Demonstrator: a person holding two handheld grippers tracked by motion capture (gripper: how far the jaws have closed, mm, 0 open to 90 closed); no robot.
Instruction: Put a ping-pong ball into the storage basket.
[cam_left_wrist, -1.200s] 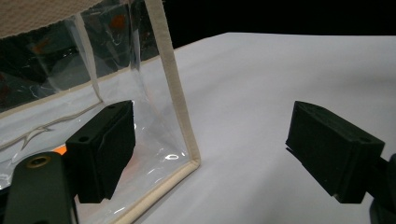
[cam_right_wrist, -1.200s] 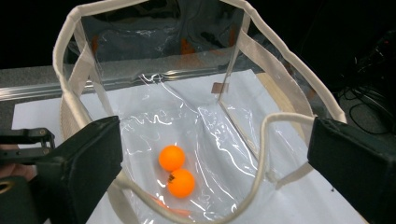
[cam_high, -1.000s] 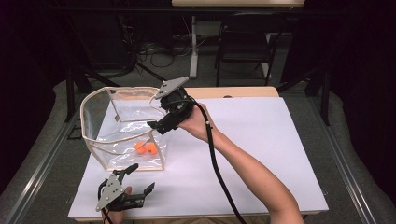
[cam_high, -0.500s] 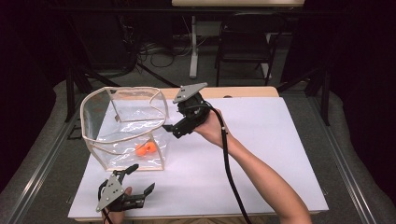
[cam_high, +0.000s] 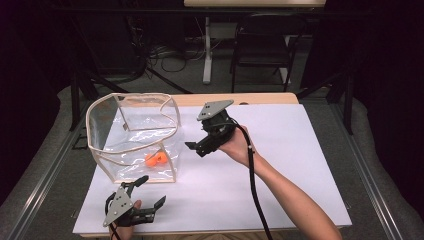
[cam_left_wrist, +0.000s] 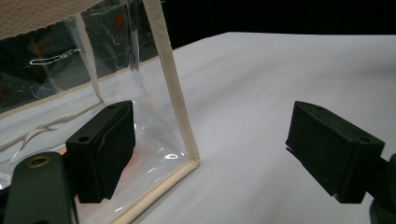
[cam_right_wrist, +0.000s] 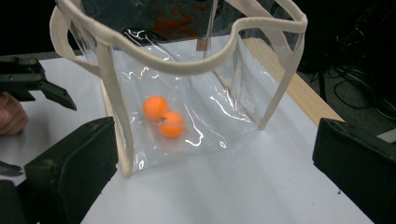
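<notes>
The clear bag (cam_high: 134, 137) stands upright near the desk's left edge, two orange balls (cam_right_wrist: 163, 116) on its floor. The right gripper (cam_high: 200, 148), wide and empty, hangs just right of it; the left gripper (cam_high: 145, 197), also wide, sits nearer, by the bag's front corner
</notes>
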